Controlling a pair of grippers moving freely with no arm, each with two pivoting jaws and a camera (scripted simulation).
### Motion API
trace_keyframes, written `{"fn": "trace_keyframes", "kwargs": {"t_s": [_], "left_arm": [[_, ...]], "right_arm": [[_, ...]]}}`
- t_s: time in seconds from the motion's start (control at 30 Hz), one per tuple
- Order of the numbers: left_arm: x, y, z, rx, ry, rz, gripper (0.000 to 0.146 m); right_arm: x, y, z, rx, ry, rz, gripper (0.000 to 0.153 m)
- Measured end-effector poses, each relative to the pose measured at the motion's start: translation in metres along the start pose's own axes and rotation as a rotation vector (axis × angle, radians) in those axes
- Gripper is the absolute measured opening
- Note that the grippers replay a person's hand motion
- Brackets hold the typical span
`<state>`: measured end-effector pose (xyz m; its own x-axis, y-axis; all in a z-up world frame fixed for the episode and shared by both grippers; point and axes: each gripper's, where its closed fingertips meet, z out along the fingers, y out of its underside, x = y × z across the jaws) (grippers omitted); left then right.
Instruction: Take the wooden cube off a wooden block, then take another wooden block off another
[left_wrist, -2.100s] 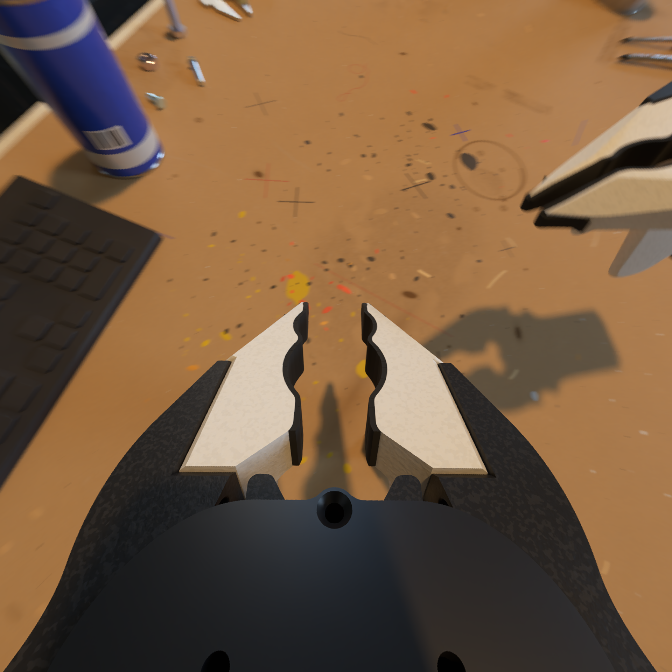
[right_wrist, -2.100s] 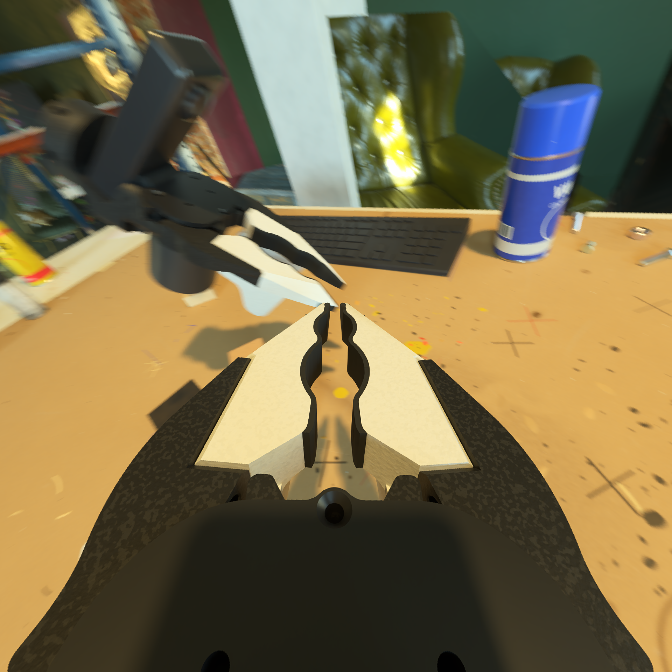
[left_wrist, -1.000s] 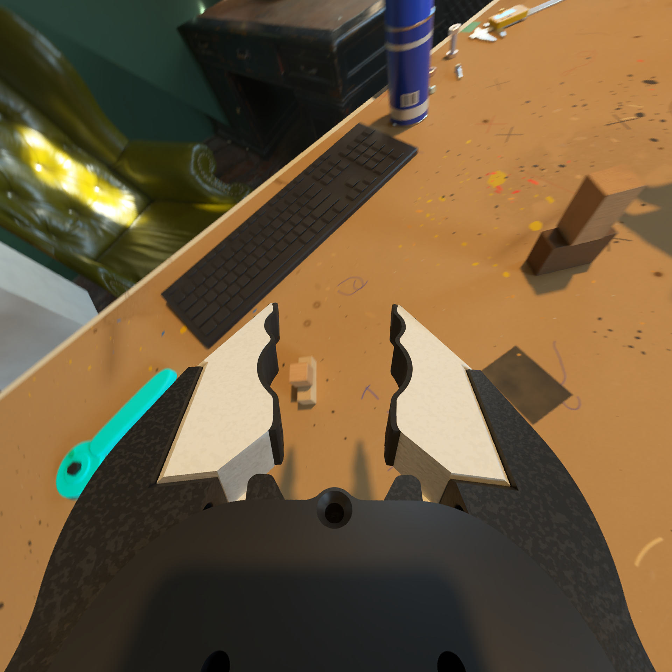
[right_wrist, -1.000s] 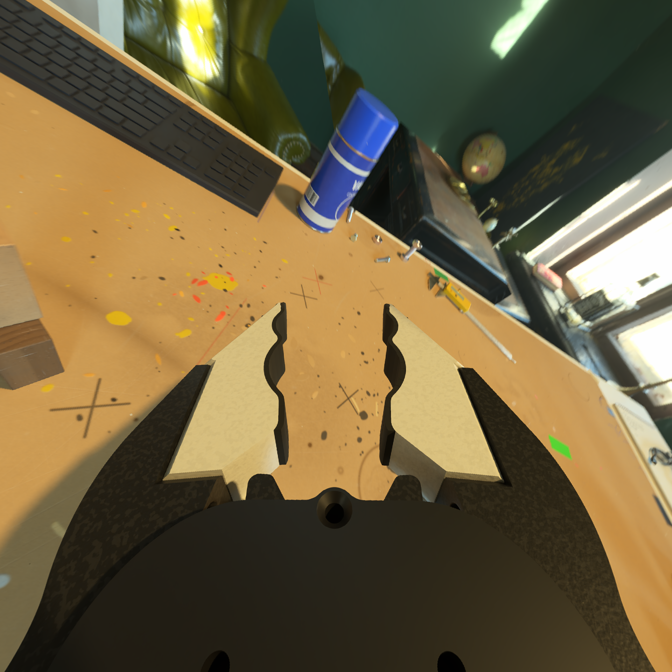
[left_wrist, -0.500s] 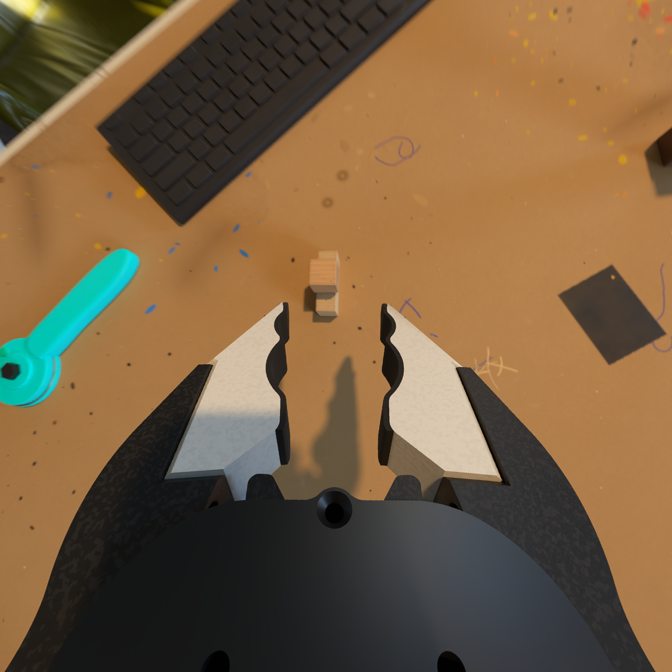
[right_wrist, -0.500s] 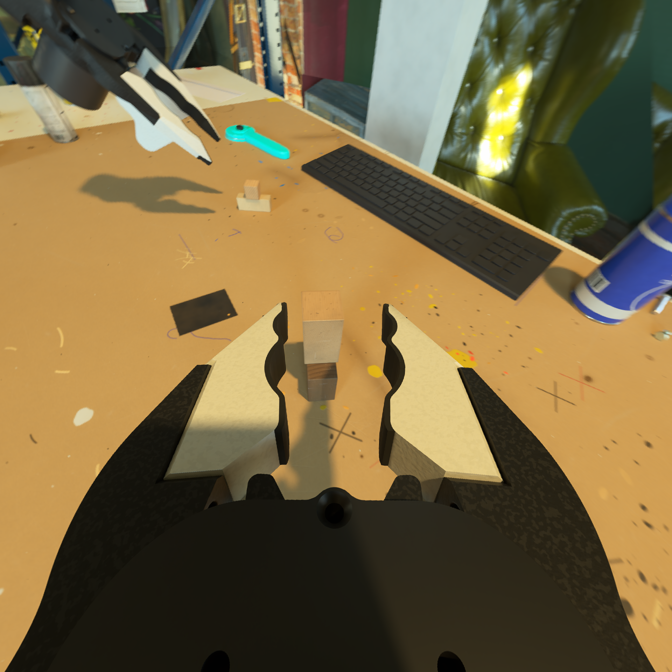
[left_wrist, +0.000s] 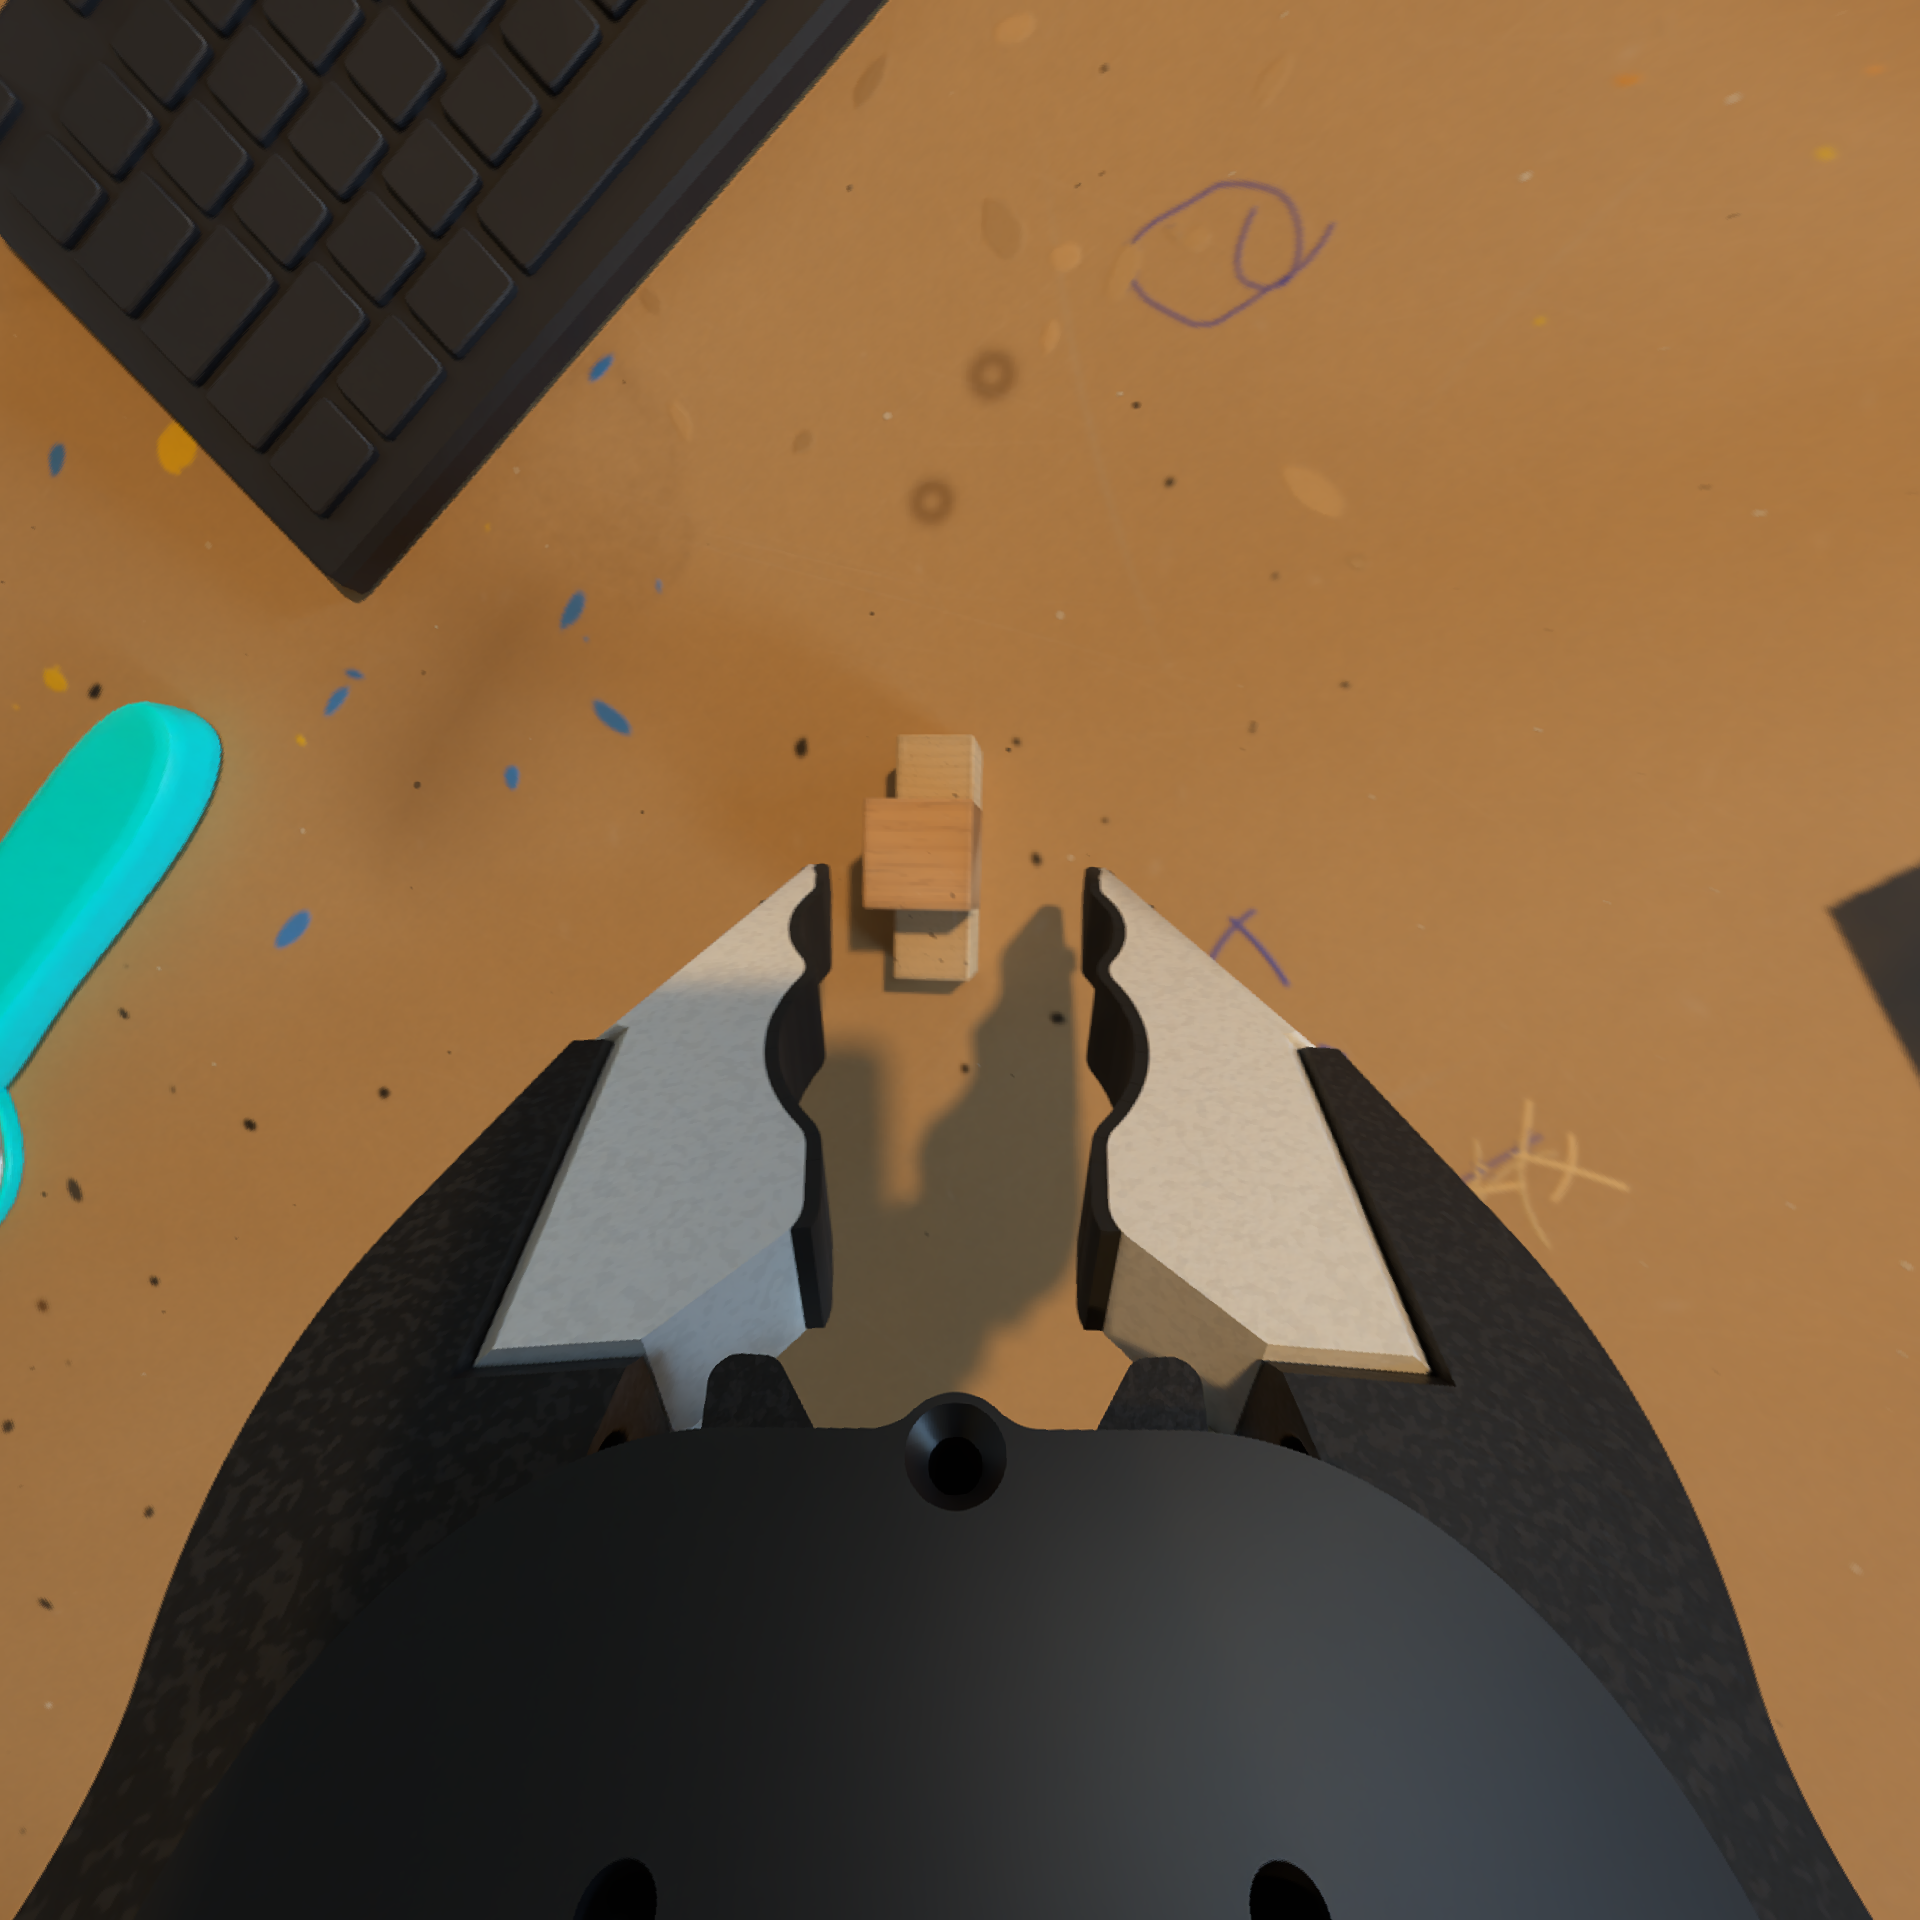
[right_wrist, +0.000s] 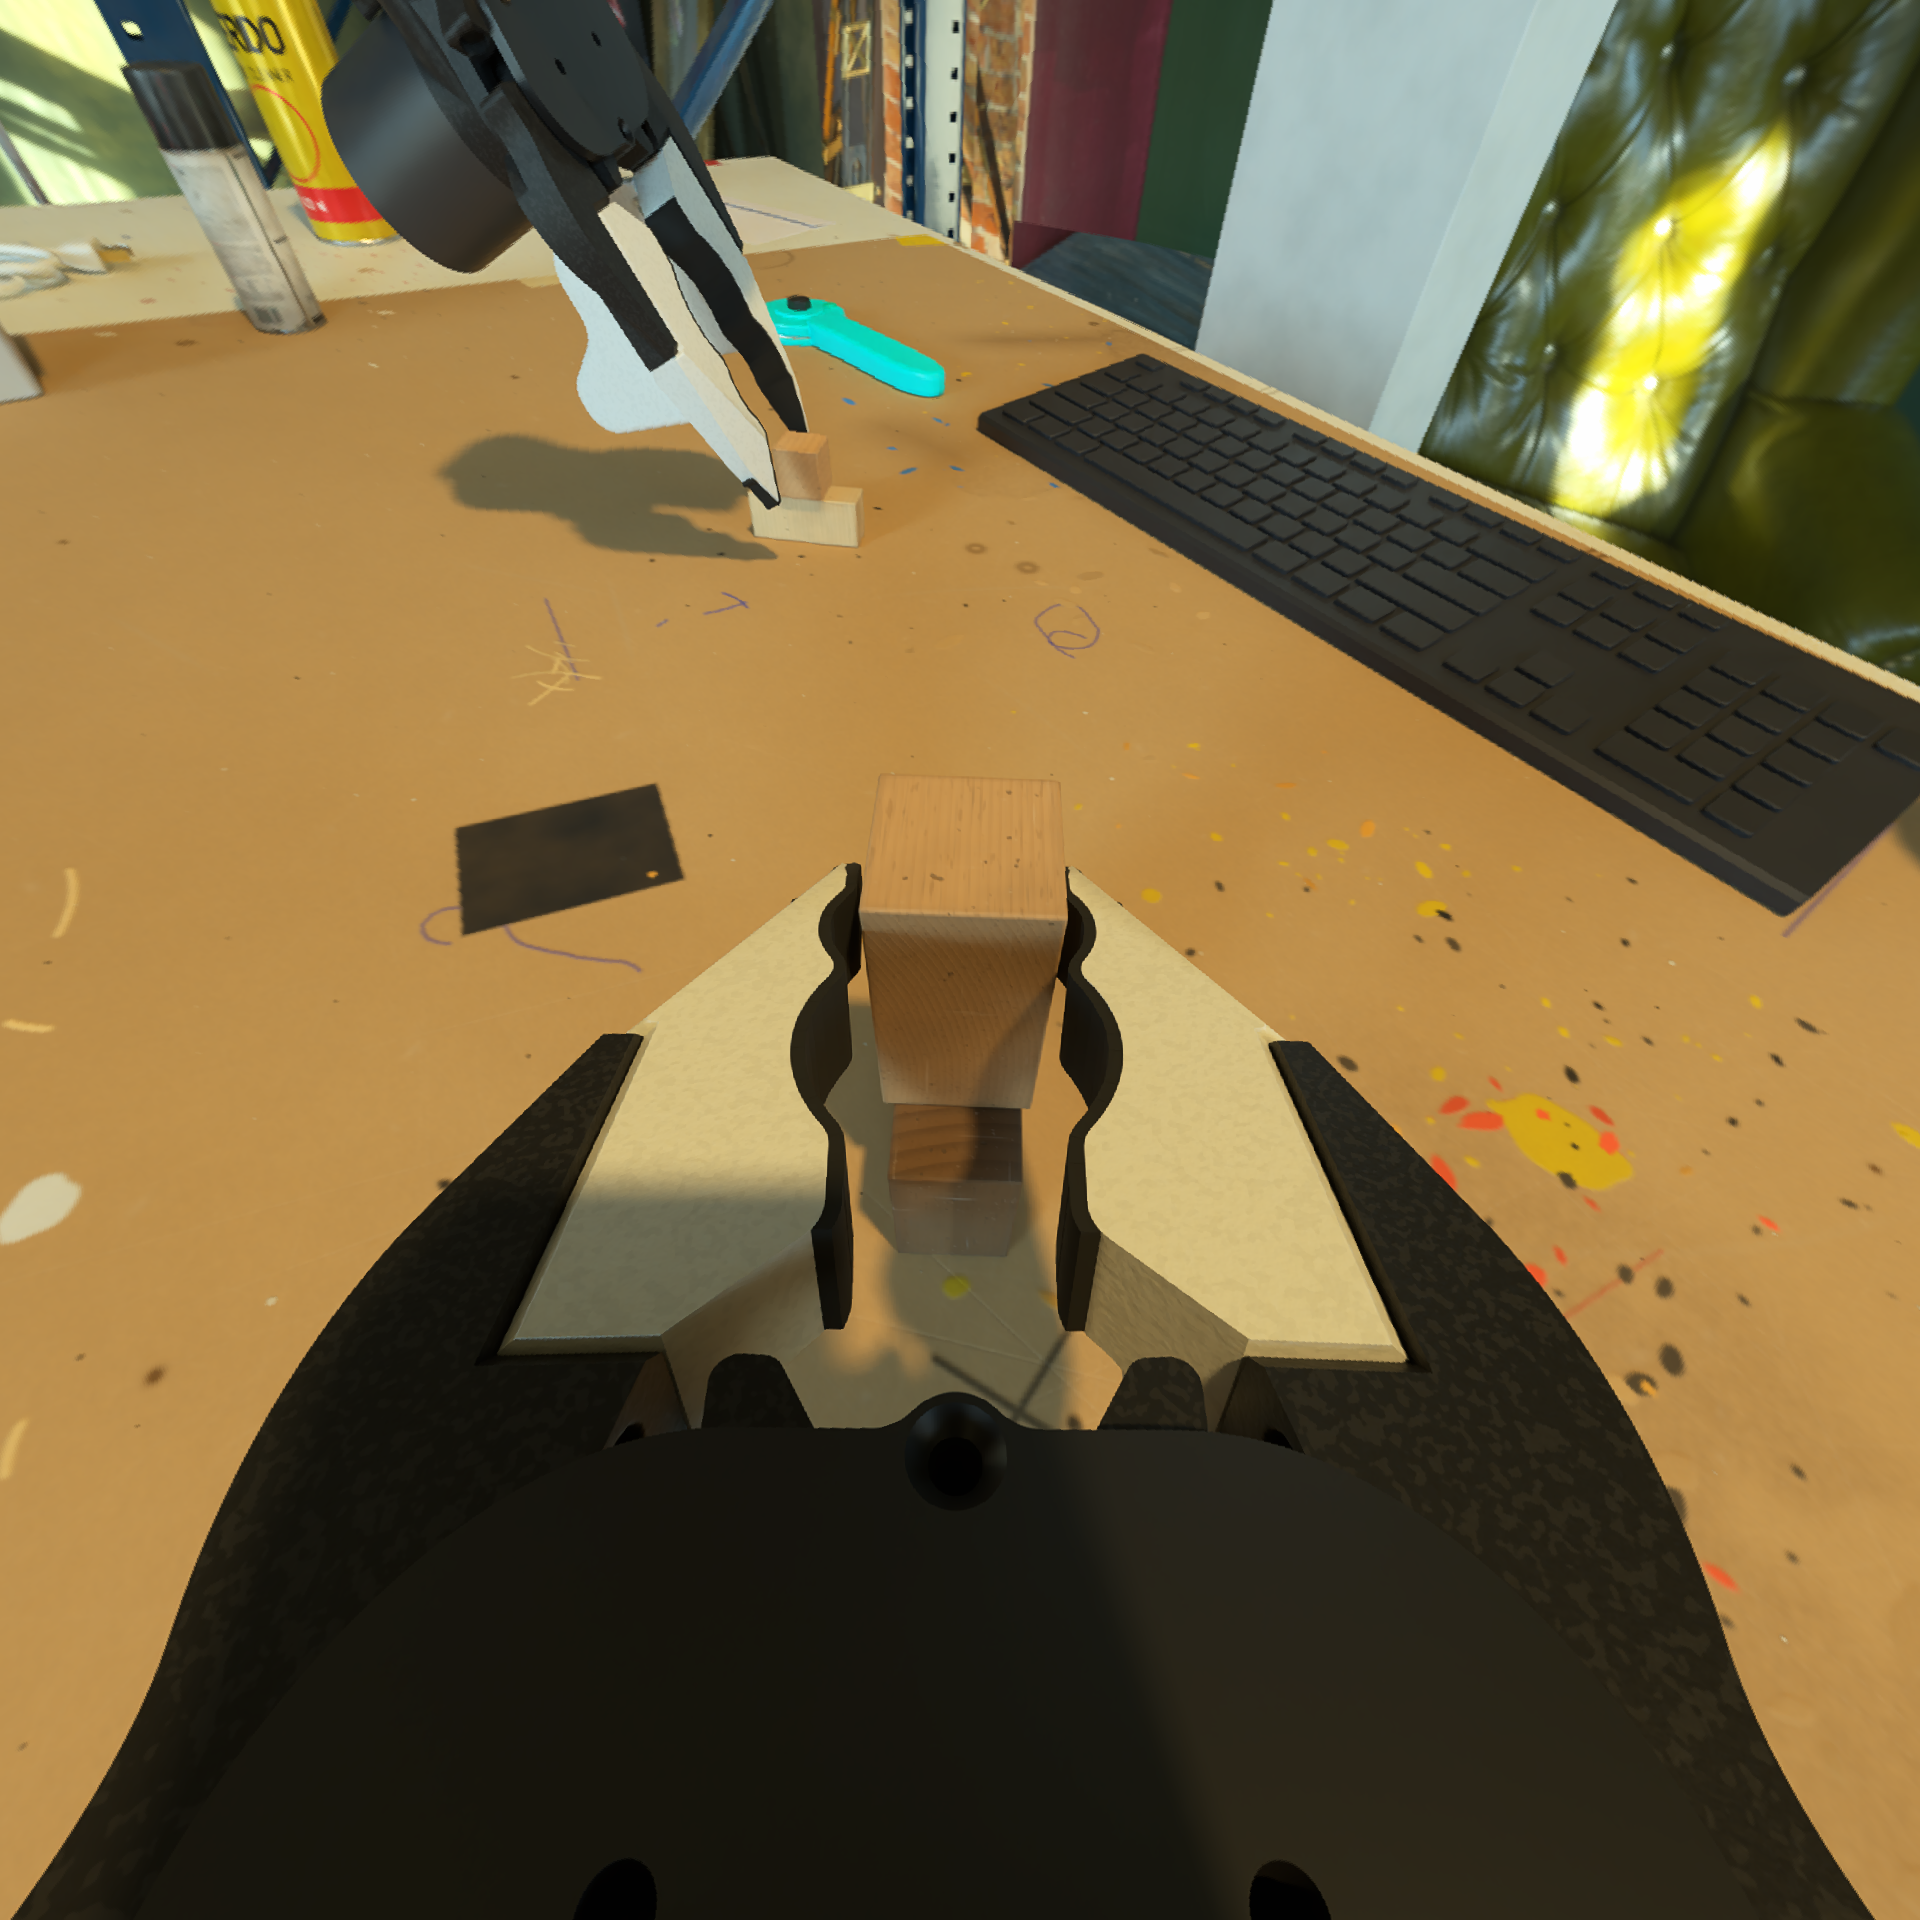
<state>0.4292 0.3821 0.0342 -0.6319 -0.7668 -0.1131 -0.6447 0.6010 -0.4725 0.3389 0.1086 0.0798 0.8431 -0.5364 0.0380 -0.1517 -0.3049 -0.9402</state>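
Observation:
A small wooden cube (left_wrist: 922, 854) sits on a pale wooden block (left_wrist: 937, 948). My left gripper (left_wrist: 956, 875) is open and hovers over this stack, with the cube just ahead of the left fingertip. The right wrist view shows the same cube (right_wrist: 802, 462), pale block (right_wrist: 816, 517) and left gripper (right_wrist: 777, 457) farther off. A tall light wooden block (right_wrist: 961, 935) stands on a dark wooden block (right_wrist: 954, 1143). My right gripper (right_wrist: 961, 883) is closed against the tall block's two sides, and the block still rests on the dark one.
A black keyboard (left_wrist: 312, 208) (right_wrist: 1455, 623) lies along the table's far edge. A teal tool (left_wrist: 94, 883) (right_wrist: 862, 348) lies beyond the small stack. A black square patch (right_wrist: 566, 857) lies on the table between the stacks. Spray cans (right_wrist: 301, 125) stand at the back left.
My left gripper has come down closer over the small cube stack, still open. My right gripper has moved forward around the tall block and its fingers have narrowed onto it.

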Motion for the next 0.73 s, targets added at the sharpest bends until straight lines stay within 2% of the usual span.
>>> {"fn": "trace_keyframes", "kwargs": {"t_s": [0.1, 0.17, 0.3, 0.5, 0.73], "left_arm": [[-0.005, -0.001, 0.007, -0.019, 0.002, 0.016, 0.027], [-0.012, -0.004, 0.001, 0.008, -0.017, 0.000, 0.021], [-0.026, -0.018, -0.031, 0.144, -0.061, -0.061, 0.021], [-0.019, -0.044, -0.079, 0.324, 0.021, -0.119, 0.021], [0.022, -0.079, -0.120, 0.516, 0.033, 0.015, 0.021]], "right_arm": [[0.002, 0.001, -0.003, 0.017, 0.023, -0.015, 0.035], [0.003, -0.002, -0.008, 0.040, 0.033, -0.023, 0.035], [0.005, -0.008, -0.013, 0.078, 0.043, -0.014, 0.035], [0.002, -0.014, -0.016, 0.112, 0.013, 0.014, 0.035], [-0.008, -0.030, -0.025, 0.215, -0.044, 0.013, 0.035]]}}
